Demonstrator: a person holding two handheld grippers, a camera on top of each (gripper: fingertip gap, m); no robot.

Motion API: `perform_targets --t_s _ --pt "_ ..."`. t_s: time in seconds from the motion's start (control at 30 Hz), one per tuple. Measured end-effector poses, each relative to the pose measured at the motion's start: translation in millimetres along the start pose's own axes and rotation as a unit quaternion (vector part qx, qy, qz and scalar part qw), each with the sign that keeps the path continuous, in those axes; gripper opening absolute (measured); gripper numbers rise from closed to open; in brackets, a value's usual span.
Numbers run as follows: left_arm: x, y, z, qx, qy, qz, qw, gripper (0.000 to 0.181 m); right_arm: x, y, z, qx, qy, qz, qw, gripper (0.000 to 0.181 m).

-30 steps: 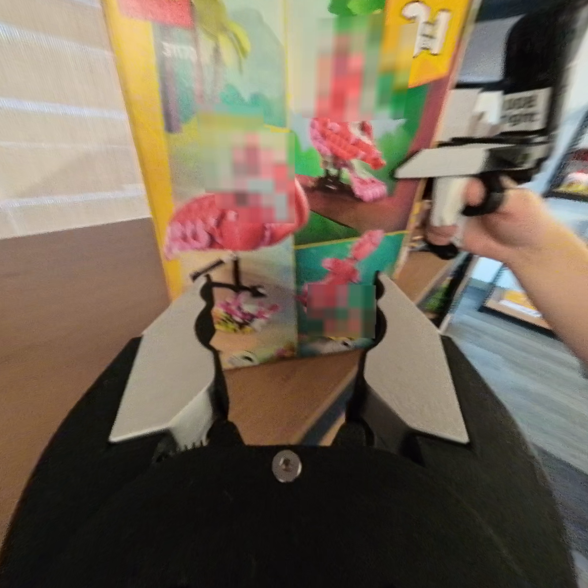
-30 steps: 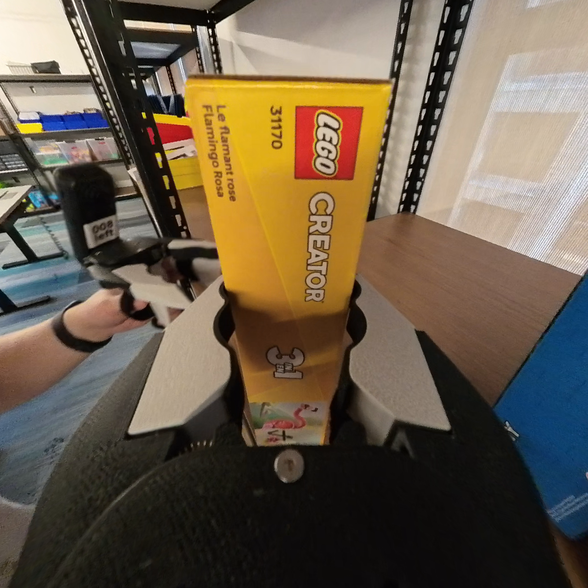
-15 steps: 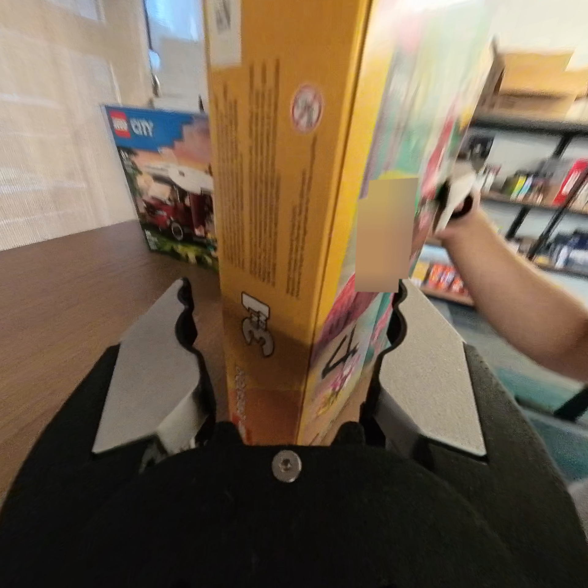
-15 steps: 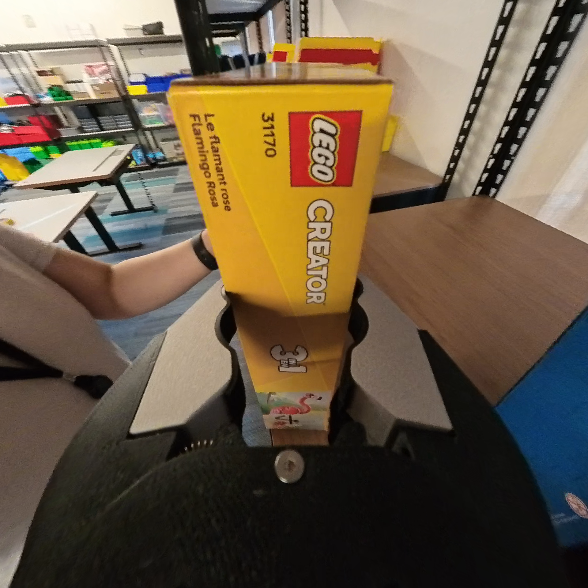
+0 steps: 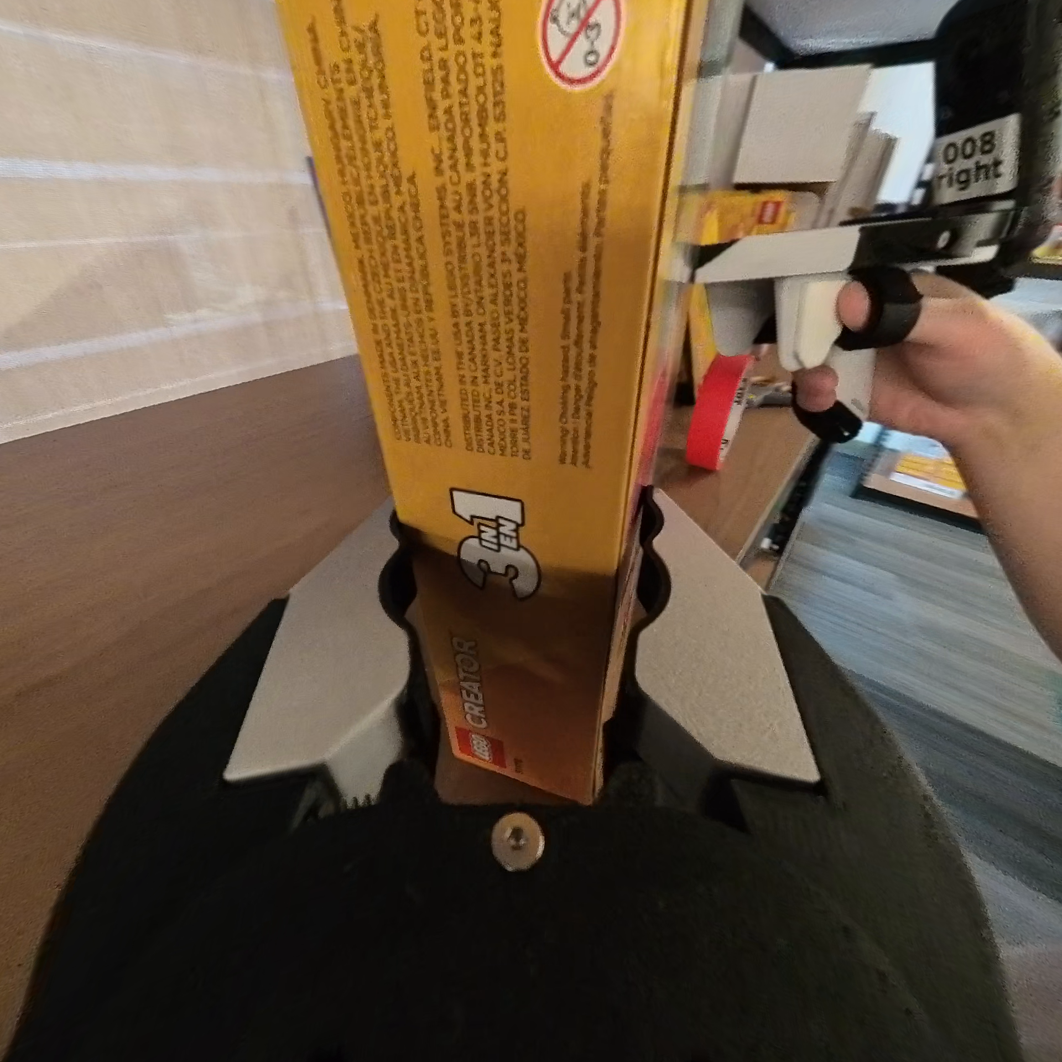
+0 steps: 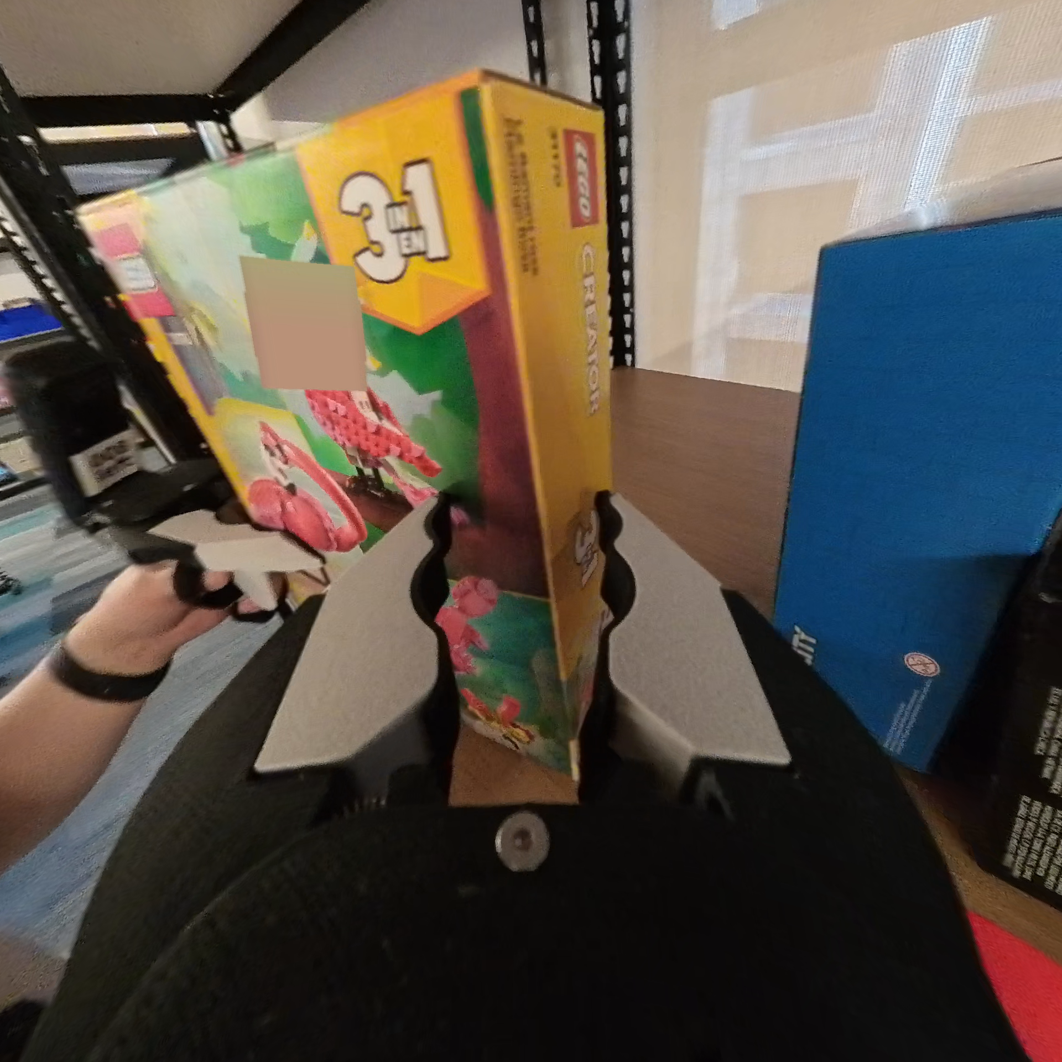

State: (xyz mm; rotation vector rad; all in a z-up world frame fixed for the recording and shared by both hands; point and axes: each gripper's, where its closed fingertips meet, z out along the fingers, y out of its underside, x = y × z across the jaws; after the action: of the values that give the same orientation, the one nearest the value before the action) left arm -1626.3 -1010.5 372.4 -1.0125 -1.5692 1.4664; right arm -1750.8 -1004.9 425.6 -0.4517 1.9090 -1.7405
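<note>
Grey fingers (image 5: pixel 339 661) of the left gripper (image 5: pixel 523 511) are pressed against both sides of a tall yellow toy box (image 5: pixel 506 287), pinching its narrow printed side low down. The box stands upright on a brown wooden table (image 5: pixel 143 546), with a pale screened wall behind it. From the other end, the right gripper (image 6: pixel 523 503) has its fingers (image 6: pixel 678 661) spread about as wide as the box is thick. The box's near corner sits between them, turned at an angle, and the picture face with the pink bird runs off behind the left-hand finger. Whether that gripper is actually clamping the box or only framing it, I cannot tell. A person's right hand (image 5: pixel 948 373) holds the right gripper's white handle beside the box, and the left hand (image 6: pixel 143 620), with a dark band at the wrist, holds the other one. Just to the right of the yellow box stands a blue box (image 6: pixel 919 460), with a black box (image 6: pixel 1034 747) nearer still. A red roll of tape (image 5: pixel 718 414) lies on the table beyond.
</note>
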Motion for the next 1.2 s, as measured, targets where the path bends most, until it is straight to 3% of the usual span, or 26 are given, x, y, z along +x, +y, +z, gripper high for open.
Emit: perform_targets --t_s 0.17,0.33,0.43,0.6,0.73,0.87,1.0,1.13,1.2 --pt "17.6 -0.6 -12.3 0.016 -0.048 0.008 0.999 0.069 11.0 0.1 28.9 -0.021 0.042 -0.001 0.999 0.046" --pt "52.3 0.6 -0.4 0.021 -0.017 0.026 0.999 0.070 24.0 -0.7 48.7 0.005 0.042 0.030 0.999 0.042" --pt "70.8 2.1 10.5 0.020 0.002 0.042 0.999 0.072 18.1 -7.1 31.3 0.052 0.005 0.075 0.996 0.054" --pt "91.1 7.1 26.6 0.015 0.016 0.072 0.997 0.071 -3.9 -17.6 -21.5 0.131 -0.043 0.072 0.988 0.065" --pt "97.2 13.6 37.9 0.013 0.018 0.081 0.997 0.077 -30.3 -15.8 -41.4 0.140 -0.091 0.070 0.983 0.075" --pt "96.7 36.6 35.6 -0.019 0.016 0.104 0.994 0.082 -40.2 22.6 -48.5 0.084 -0.092 0.017 0.992 0.094" --pt "93.7 57.1 23.3 -0.026 0.007 0.112 0.993 0.084 -53.4 72.4 -53.8 0.032 -0.078 -0.108 0.991 0.105" --pt "85.8 76.1 26.3 -0.070 -0.016 0.185 0.980 0.089 -59.2 123.3 -43.5 -0.042 -0.054 -0.256 0.964 0.110" --pt "80.5 83.4 30.7 -0.091 -0.031 0.232 0.968 0.088 -46.4 136.8 -36.7 -0.066 -0.004 -0.340 0.938 0.110"
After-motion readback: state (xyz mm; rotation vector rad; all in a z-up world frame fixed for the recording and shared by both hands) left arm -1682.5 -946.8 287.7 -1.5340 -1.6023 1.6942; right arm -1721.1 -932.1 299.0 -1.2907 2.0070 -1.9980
